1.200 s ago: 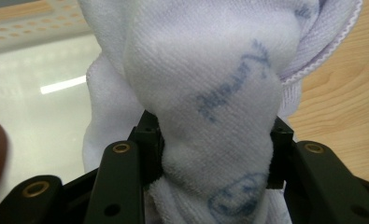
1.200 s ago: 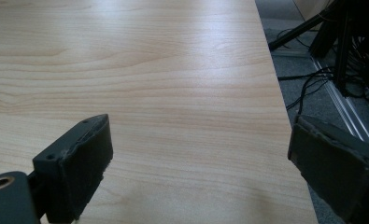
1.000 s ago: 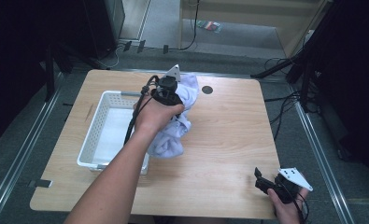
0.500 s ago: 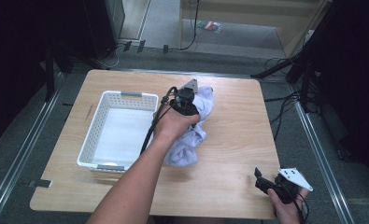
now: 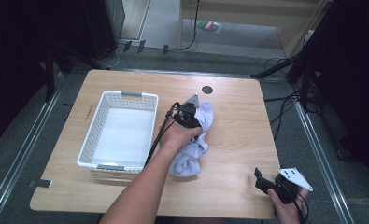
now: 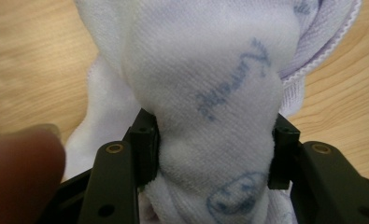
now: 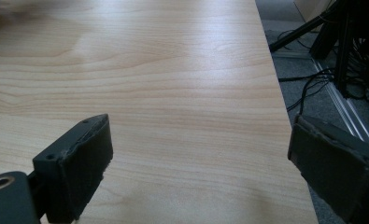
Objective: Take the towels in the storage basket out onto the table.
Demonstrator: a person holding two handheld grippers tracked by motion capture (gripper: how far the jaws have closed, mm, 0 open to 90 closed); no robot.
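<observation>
A white and pale lilac towel (image 5: 190,157) with blue print lies bunched on the wooden table (image 5: 240,135), just right of the white basket (image 5: 89,136). My left gripper (image 5: 195,125) points down into its far end. In the left gripper view the towel (image 6: 205,79) bulges between the two pads (image 6: 145,140), which still pinch it; the jaws have just been opening a little with the cloth between them. My right gripper (image 5: 262,180) rests near the table's front right corner. In the right gripper view, that gripper (image 7: 201,154) is open with only bare wood between its fingers.
The basket stands empty on the left half of the table. A small black round hole (image 5: 207,89) sits near the far edge. Cables and stand legs (image 5: 285,70) lie on the floor to the right of the table.
My left hand has carried the towel from beside the basket's far corner to the right and down, so the cloth now lies on the table. The right gripper has stayed put.
</observation>
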